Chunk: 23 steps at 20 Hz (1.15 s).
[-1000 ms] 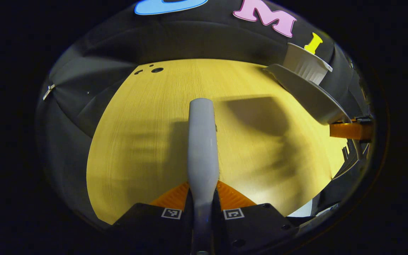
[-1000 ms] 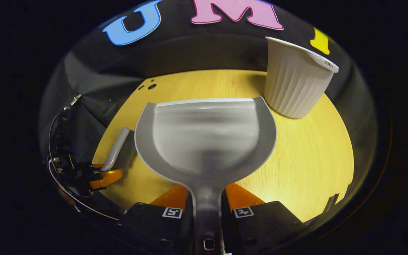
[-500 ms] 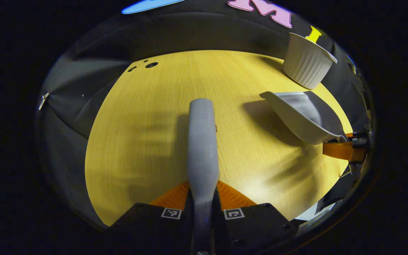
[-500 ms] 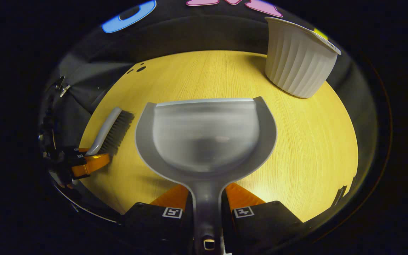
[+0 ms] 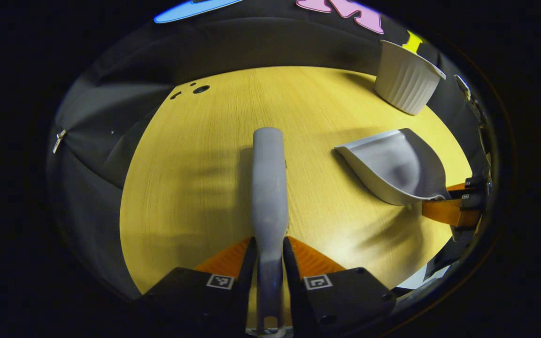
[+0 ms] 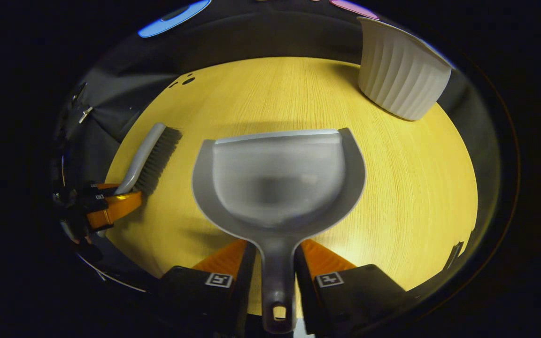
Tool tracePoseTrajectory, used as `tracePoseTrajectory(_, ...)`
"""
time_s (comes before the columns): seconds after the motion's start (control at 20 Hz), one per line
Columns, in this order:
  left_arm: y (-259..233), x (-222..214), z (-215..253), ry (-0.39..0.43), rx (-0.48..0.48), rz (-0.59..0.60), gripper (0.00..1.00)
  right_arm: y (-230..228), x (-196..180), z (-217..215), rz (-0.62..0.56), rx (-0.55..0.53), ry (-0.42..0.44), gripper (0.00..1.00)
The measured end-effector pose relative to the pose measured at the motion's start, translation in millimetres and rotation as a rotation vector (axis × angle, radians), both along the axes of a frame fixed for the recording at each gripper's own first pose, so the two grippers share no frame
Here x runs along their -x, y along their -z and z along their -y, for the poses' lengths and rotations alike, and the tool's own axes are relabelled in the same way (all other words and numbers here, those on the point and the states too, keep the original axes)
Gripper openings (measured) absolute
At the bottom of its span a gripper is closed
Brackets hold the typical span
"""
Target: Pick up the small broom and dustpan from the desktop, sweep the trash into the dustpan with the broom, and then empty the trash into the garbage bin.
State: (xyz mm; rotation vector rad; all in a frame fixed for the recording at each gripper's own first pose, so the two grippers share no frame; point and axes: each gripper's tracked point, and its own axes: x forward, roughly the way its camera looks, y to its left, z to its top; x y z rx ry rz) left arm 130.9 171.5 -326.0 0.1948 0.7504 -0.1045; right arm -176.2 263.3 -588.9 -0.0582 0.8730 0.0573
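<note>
A: The broom is seen along the middle of the left gripper view, its handle passing between the fingers of the left hand-held gripper. A small gap appears on each side of the handle, so the grip cannot be called firmly clenched; whether both fingers press is not told.

B: And the dustpan is carried by its handle in the right hand-held gripper. Again, slivers of bench are visible between handle and fingers, so a tight grasp cannot be confirmed.

A: The pan looks empty, its lip held level and pointed toward the far side. No trash is made out on the bench.

B: The garbage bin, a ribbed white tub, is standing at the far right, well apart from the pan.

A: Both tools are judged to be light, stiff plastic. The smooth handles are likely slippery, so they are best held at the narrow neck, where they are taken now.

B: In the right gripper view the bristles are seen dark and soft at the left; they would be expected to bend under pressure, so only the handle is to be gripped.

A: The thin pan may twist if held far back on the handle.
</note>
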Motion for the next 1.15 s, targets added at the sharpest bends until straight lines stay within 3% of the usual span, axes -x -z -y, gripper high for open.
tracePoseTrajectory(0.05, -4, 3, 4, 0.002, 0.024, 0.007, 0.54, -4, 1, -2, 0.005, -0.012, 0.000, 0.76)
tracePoseTrajectory(0.15, -14, 10, 12, 0.008, 0.069, 0.035, 0.83, -18, 3, -3, 0.033, -0.011, 0.000, 0.97)
tracePoseTrajectory(0.2, -21, 12, 16, 0.013, 0.089, 0.058, 0.98, -27, 6, -3, 0.050, -0.004, 0.003, 1.00)
tracePoseTrajectory(0.45, -79, 35, 24, 0.034, 0.113, 0.234, 0.96, -105, 19, -13, 0.228, -0.025, -0.001, 0.99)
tracePoseTrajectory(0.85, -211, 80, 29, 0.041, 0.102, 0.612, 0.96, -276, 35, -16, 0.712, -0.040, 0.012, 0.99)
tracePoseTrajectory(1.15, -292, 113, 54, 0.053, 0.157, 0.900, 0.96, -338, 76, -18, 0.965, -0.018, 0.001, 0.99)
